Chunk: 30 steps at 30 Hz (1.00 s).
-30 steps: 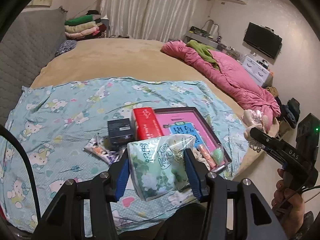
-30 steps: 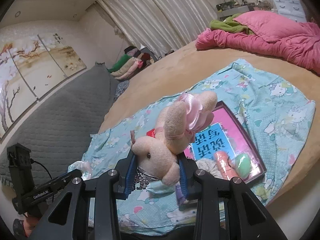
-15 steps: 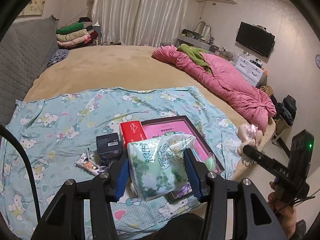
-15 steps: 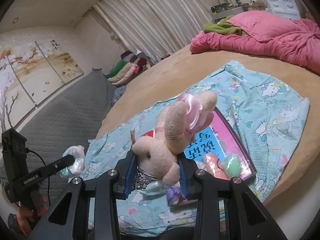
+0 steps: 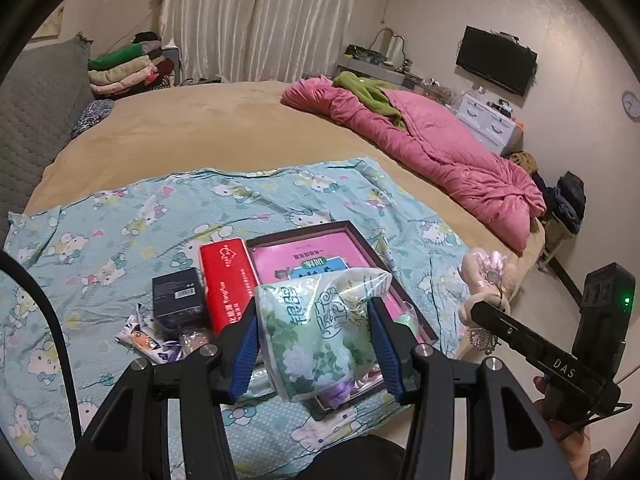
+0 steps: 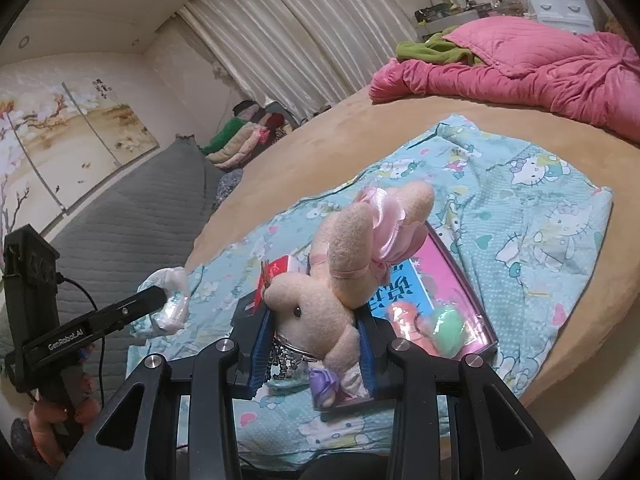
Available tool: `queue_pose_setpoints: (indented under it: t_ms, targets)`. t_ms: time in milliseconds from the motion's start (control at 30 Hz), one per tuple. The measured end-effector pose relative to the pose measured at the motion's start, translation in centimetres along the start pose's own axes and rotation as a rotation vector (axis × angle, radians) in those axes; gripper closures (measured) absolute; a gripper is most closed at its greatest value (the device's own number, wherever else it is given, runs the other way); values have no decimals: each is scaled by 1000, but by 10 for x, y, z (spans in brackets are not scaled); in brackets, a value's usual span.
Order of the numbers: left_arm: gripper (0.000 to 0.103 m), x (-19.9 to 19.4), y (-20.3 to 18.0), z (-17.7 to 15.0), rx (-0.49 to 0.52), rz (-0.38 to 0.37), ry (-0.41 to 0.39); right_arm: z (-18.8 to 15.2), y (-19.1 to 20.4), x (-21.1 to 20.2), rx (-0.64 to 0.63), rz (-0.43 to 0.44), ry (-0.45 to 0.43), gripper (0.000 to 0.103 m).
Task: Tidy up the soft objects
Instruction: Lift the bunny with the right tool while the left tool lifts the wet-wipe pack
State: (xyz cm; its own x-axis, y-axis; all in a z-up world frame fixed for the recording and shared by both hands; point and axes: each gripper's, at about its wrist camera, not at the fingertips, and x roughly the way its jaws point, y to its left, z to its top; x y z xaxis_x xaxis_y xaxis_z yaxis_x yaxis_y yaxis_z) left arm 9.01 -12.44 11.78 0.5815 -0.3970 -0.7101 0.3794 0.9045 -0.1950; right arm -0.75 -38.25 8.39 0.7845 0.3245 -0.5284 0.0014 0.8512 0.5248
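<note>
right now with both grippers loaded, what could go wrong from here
1. The left gripper pinches the tissue pack by its loose plastic wrap; the film could slide or tear and drop it.
2. The right gripper grips the plush rabbit only at its head, body sticking out, with a metal keychain dangling that might snag.
3. Both loads hang over the dark tray, already holding small items, so lowering could knock them.

The right claw [image 5: 476, 312] carried the white letters "DAS" on its black arm, while the left claw [image 6: 160, 300] read "GenRobot.AI". The red box [image 5: 229, 280] showed "YongFun" beside characters too small to read.
</note>
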Motion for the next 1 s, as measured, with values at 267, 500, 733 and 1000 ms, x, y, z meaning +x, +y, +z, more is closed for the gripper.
queue_pose_setpoints:
  t_ms: [267, 500, 733, 1000]
  targets:
    - [51, 30, -19, -4, 30, -20, 37, -1, -11, 0, -5, -42, -5, 65]
    - [51, 65, -40, -17, 56, -39, 95, -5, -24, 8, 16, -57, 9, 65]
    - [51, 95, -51, -28, 60, -55, 142, -9, -30, 19, -2, -87, 41, 65]
    - [51, 120, -48, -39, 55, -54, 186, -10, -35, 27, -29, -114, 63, 65]
